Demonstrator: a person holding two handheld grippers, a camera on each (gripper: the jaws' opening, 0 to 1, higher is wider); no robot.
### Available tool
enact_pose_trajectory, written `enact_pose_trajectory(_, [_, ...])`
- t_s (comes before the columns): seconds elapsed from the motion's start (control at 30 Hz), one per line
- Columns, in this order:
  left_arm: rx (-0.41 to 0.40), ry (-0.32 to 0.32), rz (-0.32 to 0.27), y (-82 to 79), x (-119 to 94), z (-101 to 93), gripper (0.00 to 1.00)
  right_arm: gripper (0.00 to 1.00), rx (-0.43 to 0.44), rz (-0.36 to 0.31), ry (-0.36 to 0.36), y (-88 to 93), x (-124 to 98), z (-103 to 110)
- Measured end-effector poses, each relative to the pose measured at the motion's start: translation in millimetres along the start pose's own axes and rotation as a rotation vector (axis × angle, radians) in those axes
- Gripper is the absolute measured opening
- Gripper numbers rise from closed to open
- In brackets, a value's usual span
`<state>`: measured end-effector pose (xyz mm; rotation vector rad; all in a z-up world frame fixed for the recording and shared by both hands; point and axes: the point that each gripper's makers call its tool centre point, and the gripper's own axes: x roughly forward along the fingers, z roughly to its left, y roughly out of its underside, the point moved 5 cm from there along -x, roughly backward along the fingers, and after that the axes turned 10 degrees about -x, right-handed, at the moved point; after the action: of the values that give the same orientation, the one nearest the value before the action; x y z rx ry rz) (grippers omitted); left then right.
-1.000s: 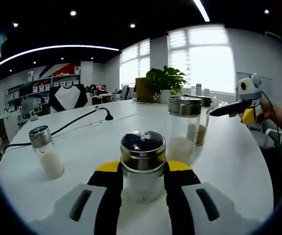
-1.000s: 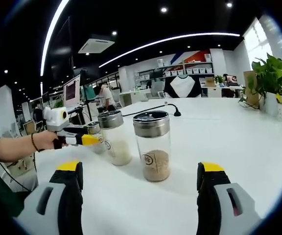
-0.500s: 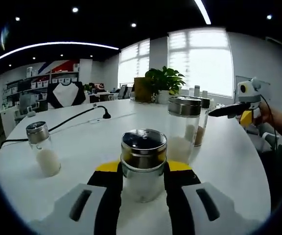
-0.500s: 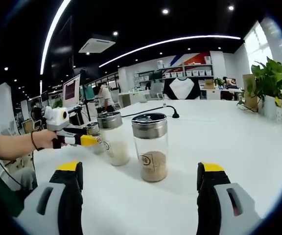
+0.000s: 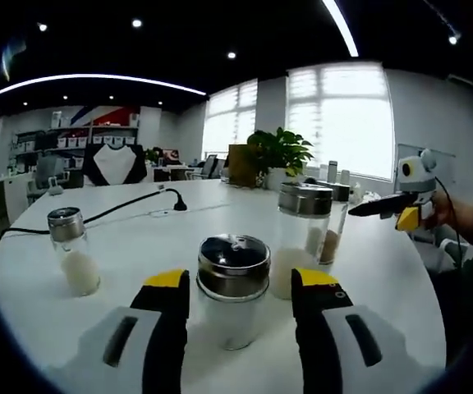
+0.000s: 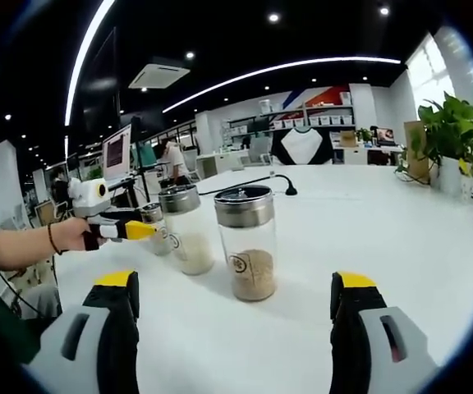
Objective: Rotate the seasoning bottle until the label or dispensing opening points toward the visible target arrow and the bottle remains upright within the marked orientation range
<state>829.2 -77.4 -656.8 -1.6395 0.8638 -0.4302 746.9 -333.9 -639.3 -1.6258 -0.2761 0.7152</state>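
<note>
Your left gripper [image 5: 239,308] is spread around the short clear glass seasoning bottle with a dark perforated steel lid [image 5: 233,297] — jaws flank it with small gaps on both sides, so it reads as released, not clamping. The bottle stands upright on the round white table [image 5: 138,238], near its edge closest to you, free to check orientation; no target arrow is visible. Your right gripper [image 6: 235,328] is wide open, holding nothing, parked short of the tall glass jar of brown granules [image 6: 246,242] — likely kept clear so the left can work. A small jar of white powder [image 5: 73,250] stands apart toward the table's left edge.
</note>
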Motion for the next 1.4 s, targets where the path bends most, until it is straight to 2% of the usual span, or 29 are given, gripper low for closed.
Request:
enact_pose_trajectory(0.13, [-0.005,-0.016,-0.003,0.9,-3.9,-5.1,0.54,0.99,-0.001,-0.002,-0.001,-1.0,0.0,0.8])
enact_pose_trajectory(0.3, [-0.003,-0.092,0.012,7.9,-10.0,-8.8,0.55,0.99,0.002,0.002,0.001,-0.5,0.4,0.3])
enact_pose_trajectory(0.33, [-0.008,-0.115,0.015,9.0,-11.2,-8.6,0.55,0.99,0.004,0.003,0.001,-0.2,0.5,0.3])
enact_pose_trajectory(0.37, [-0.013,-0.177,0.019,10.4,-13.2,-4.8,0.55,0.99,0.006,0.004,0.001,0.2,0.7,0.2])
enact_pose_trajectory(0.4, [-0.022,-0.213,0.005,9.5,-13.7,-4.1,0.55,0.99,0.008,0.005,0.001,0.6,1.0,0.2])
enact_pose_trajectory(0.43, [-0.037,-0.238,-0.025,7.5,-12.7,-5.7,0.56,0.99,0.012,0.01,0.001,1.6,1.7,0.2])
enact_pose_trajectory(0.5, [-0.019,-0.284,-0.021,8.2,-13.4,-6.0,0.56,0.99,0.012,0.019,-0.005,2.5,1.8,1.1])
enact_pose_trajectory(0.6, [-0.02,-0.302,-0.031,8.4,-11.1,-14.4,0.55,0.99,0.007,0.018,-0.006,1.7,0.6,2.2])
enact_pose_trajectory(0.67, [-0.034,-0.346,-0.053,7.8,-9.8,-16.2,0.55,0.99,0.005,0.015,-0.008,0.8,0.5,3.8])
enact_pose_trajectory(0.7, [-0.024,-0.396,-0.072,8.0,-9.8,-15.4,0.55,0.99,0.0,0.015,-0.013,0.3,0.9,5.0])
enact_pose_trajectory(0.9, [-0.046,-0.448,-0.091,12.5,-2.1,-22.9,0.58,0.99,-0.007,0.016,-0.005,-1.1,0.8,3.6])
enact_pose_trajectory(1.0, [-0.063,-0.518,-0.12,13.1,-3.4,-21.9,0.58,0.99,-0.011,0.016,0.004,-2.4,-0.5,1.2])
enact_pose_trajectory(1.13, [-0.065,-0.549,-0.118,16.5,-1.1,-20.5,0.58,0.99,-0.013,0.015,0.01,-3.6,-1.2,0.0])
enact_pose_trajectory(1.2, [-0.097,-0.561,-0.158,14.7,-0.7,-19.9,0.58,0.99,-0.011,0.016,0.01,-3.0,-1.2,0.3])
enact_pose_trajectory(1.3, [-0.072,-0.573,-0.158,12.8,0.5,-17.7,0.58,0.99,-0.009,0.023,0.006,-1.5,-0.5,1.3])
enact_pose_trajectory(1.4, [-0.08,-0.586,-0.158,12.1,2.9,-12.5,0.57,0.99,-0.008,0.025,0.007,-1.0,-0.3,1.1])
